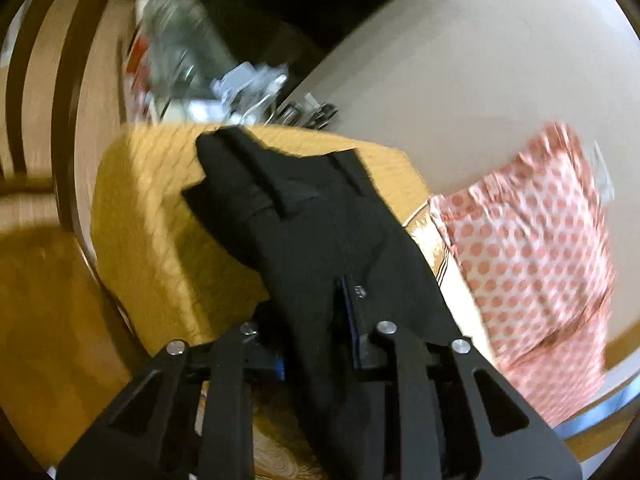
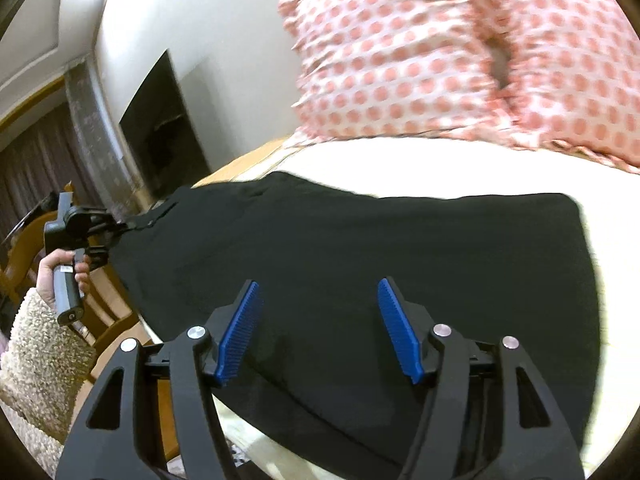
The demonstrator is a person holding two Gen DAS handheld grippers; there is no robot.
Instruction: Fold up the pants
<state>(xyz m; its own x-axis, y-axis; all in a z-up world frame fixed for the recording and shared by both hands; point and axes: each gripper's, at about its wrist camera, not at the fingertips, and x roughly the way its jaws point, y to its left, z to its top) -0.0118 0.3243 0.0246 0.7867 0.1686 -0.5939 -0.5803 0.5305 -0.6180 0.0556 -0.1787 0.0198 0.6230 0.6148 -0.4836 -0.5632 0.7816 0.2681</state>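
Note:
Black pants lie spread across a white bed. In the left wrist view the pants' waist end with belt loops runs up from between my fingers over a yellow cushion. My left gripper is shut on the pants; it also shows in the right wrist view, pinching the pants' far left corner, held by a hand in a fleecy sleeve. My right gripper is open, its blue pads spread just above the middle of the pants, holding nothing.
A pink polka-dot pillow lies at the head of the bed, also in the left wrist view. A yellow quilted cushion sits under the waist end. Wooden chairs stand at the left. A cluttered surface lies beyond.

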